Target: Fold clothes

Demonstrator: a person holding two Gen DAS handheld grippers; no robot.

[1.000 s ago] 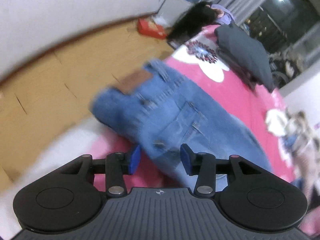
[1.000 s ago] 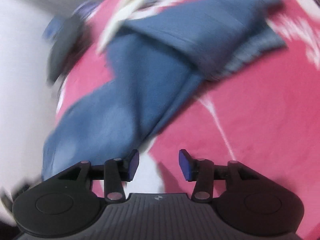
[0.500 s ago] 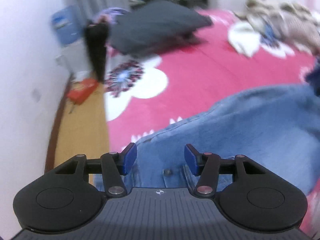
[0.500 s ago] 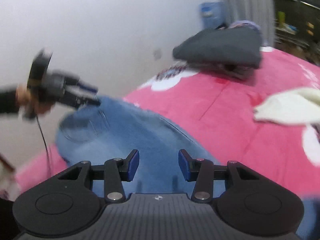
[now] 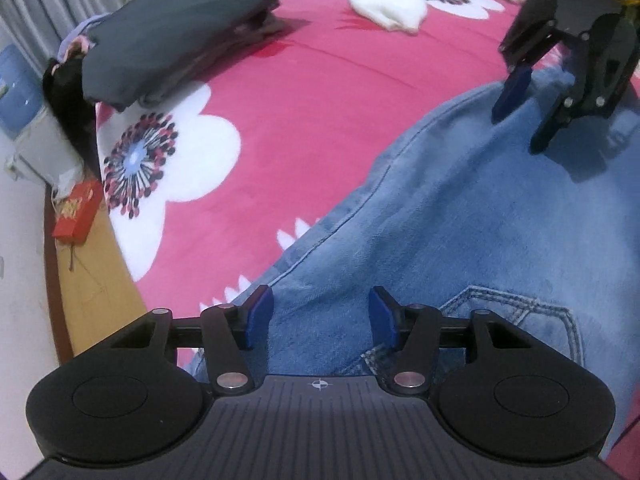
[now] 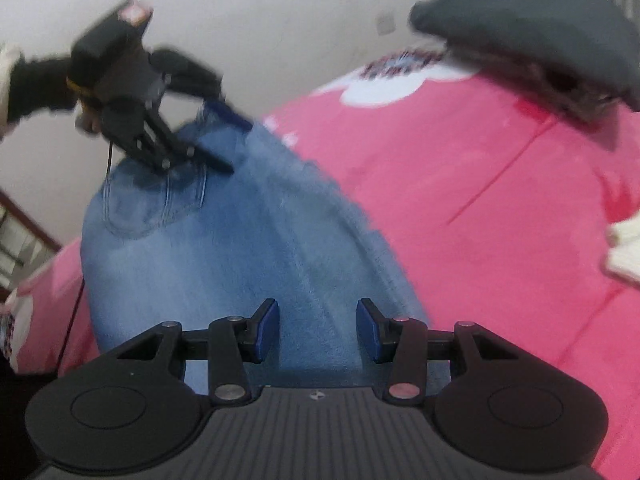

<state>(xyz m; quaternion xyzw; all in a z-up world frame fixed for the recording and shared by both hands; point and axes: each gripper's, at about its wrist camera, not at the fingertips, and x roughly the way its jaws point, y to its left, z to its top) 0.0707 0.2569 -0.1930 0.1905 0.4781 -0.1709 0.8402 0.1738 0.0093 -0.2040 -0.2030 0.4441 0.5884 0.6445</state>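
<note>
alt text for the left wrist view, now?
The left gripper, jaws open, hovers over blue jeans spread on a pink floral bedspread. The right gripper is at the jeans' far end, upper right. A folded dark garment lies beyond, upper left.

I see a bed [image 5: 328, 92] covered with a pink blanket printed with big white flowers. Blue jeans [image 5: 500, 248] lie spread flat on it nearest me, back pocket up, one seam edge running diagonally across the pink. Towards the far end a dark grey folded pile [image 5: 180, 28] rests on the blanket, partly over a flower, well apart from the jeans. A white garment [image 5: 388, 0] lies crumpled further along, with more mixed clothes behind it that I cannot make out. Beside the bed, a red packet [image 5: 78, 216] lies on the wooden floor [image 5: 96, 280].
</note>
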